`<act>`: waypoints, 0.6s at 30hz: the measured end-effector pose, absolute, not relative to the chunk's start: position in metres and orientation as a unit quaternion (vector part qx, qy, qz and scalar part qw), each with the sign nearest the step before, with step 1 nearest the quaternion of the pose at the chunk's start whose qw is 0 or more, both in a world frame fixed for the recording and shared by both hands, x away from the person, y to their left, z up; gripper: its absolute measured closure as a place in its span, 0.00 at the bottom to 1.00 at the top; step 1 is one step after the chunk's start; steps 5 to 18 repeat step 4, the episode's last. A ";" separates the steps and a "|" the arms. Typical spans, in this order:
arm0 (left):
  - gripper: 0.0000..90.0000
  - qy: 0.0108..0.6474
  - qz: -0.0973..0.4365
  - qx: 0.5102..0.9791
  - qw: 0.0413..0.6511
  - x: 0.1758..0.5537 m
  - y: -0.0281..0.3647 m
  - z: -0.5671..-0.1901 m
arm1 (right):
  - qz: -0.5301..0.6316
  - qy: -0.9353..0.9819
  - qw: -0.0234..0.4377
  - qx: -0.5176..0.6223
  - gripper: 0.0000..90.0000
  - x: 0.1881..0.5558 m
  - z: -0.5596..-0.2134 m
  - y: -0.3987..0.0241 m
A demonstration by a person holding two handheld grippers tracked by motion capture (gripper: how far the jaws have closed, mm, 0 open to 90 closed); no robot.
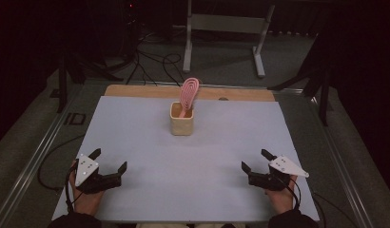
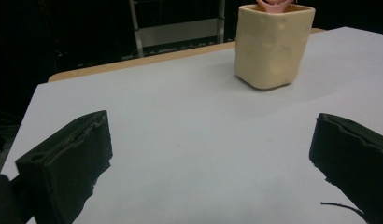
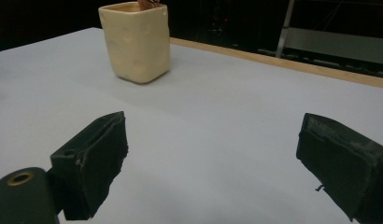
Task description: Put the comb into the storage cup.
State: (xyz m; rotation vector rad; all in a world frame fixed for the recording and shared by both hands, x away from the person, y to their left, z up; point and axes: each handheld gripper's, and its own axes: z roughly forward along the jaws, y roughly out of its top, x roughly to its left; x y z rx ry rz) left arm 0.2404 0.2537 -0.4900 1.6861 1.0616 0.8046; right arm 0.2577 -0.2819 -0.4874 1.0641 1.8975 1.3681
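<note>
Left gripper (image 1: 109,161): jaws spread wide, holding nothing, near table edge.
Cream square ceramic cup (image 1: 181,118): mid-table, well ahead; likely heavy, smooth, breakable.
Pink looped plastic utensil (image 1: 188,93): upright in cup; light, stiff; grasp its upper loop.
Right gripper (image 1: 255,159): jaws spread wide, holding nothing.

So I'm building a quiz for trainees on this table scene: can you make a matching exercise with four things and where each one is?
Things:
1. cream cup
2. pink slotted utensil
3. left gripper
4. right gripper

Places:
A. near right corner of the table, jaws open
B. standing inside the cup
C. middle of the table, toward the far edge
D. near left corner of the table, jaws open

Pairs: 1-C, 2-B, 3-D, 4-A
</note>
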 end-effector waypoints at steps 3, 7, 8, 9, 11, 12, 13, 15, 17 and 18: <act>0.00 0.437 0.330 0.690 0.473 0.241 0.253 -0.491 | 0.513 0.707 0.280 0.398 0.10 0.256 -0.489 -0.284; 0.00 0.437 0.330 0.690 0.472 0.241 0.253 -0.491 | 0.512 0.708 0.280 0.398 0.10 0.256 -0.490 -0.285; 0.00 0.437 0.330 0.690 0.472 0.241 0.253 -0.491 | 0.512 0.708 0.280 0.398 0.10 0.256 -0.490 -0.285; 0.00 0.437 0.330 0.690 0.472 0.241 0.253 -0.491 | 0.512 0.708 0.280 0.398 0.10 0.256 -0.490 -0.285; 0.00 0.437 0.330 0.690 0.472 0.241 0.253 -0.491 | 0.512 0.708 0.280 0.398 0.10 0.256 -0.490 -0.285; 0.00 0.437 0.330 0.690 0.472 0.241 0.253 -0.491 | 0.512 0.708 0.280 0.398 0.10 0.256 -0.490 -0.285; 0.00 0.437 0.330 0.690 0.472 0.241 0.253 -0.491 | 0.512 0.708 0.280 0.398 0.10 0.256 -0.490 -0.285; 0.00 0.437 0.330 0.690 0.472 0.241 0.253 -0.491 | 0.512 0.708 0.280 0.398 0.10 0.256 -0.490 -0.285; 0.00 0.437 0.330 0.690 0.472 0.241 0.253 -0.491 | 0.512 0.708 0.280 0.398 0.10 0.256 -0.490 -0.285; 0.00 0.437 0.330 0.690 0.472 0.241 0.253 -0.491 | 0.512 0.708 0.280 0.398 0.10 0.256 -0.490 -0.285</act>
